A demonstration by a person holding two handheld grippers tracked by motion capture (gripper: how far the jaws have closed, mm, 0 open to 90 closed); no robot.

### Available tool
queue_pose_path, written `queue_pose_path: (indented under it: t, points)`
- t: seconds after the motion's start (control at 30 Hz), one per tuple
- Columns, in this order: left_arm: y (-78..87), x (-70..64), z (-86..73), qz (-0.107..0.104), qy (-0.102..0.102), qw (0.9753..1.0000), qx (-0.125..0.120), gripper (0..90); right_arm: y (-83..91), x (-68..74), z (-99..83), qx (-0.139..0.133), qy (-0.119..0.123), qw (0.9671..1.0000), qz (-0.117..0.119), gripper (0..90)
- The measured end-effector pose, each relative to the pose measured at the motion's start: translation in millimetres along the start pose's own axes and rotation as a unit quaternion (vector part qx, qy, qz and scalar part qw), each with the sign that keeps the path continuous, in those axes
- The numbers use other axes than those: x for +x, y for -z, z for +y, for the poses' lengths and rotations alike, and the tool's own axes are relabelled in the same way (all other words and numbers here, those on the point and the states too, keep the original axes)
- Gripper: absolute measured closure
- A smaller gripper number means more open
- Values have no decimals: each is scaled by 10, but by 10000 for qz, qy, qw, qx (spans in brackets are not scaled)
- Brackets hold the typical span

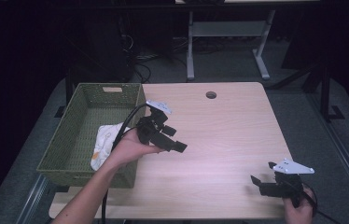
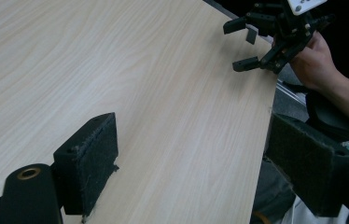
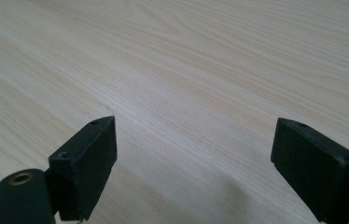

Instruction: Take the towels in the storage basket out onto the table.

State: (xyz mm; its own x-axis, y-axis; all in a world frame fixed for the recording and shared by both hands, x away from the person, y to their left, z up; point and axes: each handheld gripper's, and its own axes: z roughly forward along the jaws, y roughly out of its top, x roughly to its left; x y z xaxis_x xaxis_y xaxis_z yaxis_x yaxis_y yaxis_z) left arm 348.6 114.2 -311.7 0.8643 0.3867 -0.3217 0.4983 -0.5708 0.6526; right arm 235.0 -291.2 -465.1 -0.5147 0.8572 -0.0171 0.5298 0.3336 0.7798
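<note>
Table (image 1: 219, 135), high view: light wood, green woven basket (image 1: 77, 140) at its left edge, white cloth (image 1: 103, 142) lying inside. Cloth's right part is hidden behind the left hand (image 1: 128, 148) and basket wall; pattern too faint to make out. Left gripper (image 1: 175, 140) sits just right of the basket rim, above the table, jaws spread, holding nothing. Right gripper (image 1: 262, 183) is at the near right corner, well apart from the cloth, jaws apart, empty. Right hand (image 1: 298, 210) is cut off by the bottom edge.

Left gripper view: own jaws wide apart over bare wood and the table's edge, nothing between them. Right gripper (image 2: 245, 44) shows far off, jaws parted; its grey plate is cut off at the top.

Right gripper view: jaws wide open over bare wood, nothing gripped. Right jaw is clipped by the frame edge.
</note>
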Motion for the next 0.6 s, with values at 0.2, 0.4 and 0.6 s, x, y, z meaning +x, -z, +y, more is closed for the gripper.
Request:
queue_pose_path:
  t: [0.2,0.4,0.6]
  points:
    - [153,87,-13,4,94,9999,-46,169,-16,1,-1,38,10,10000,-8,140]
    - [277,184,-86,31,327,9994,-143,169,-10,-2,-3,14,2,10000,-11,140]
    - [366,251,-152,60,417,9989,-197,169,-6,-8,-6,30,-25,10000,-8,140]
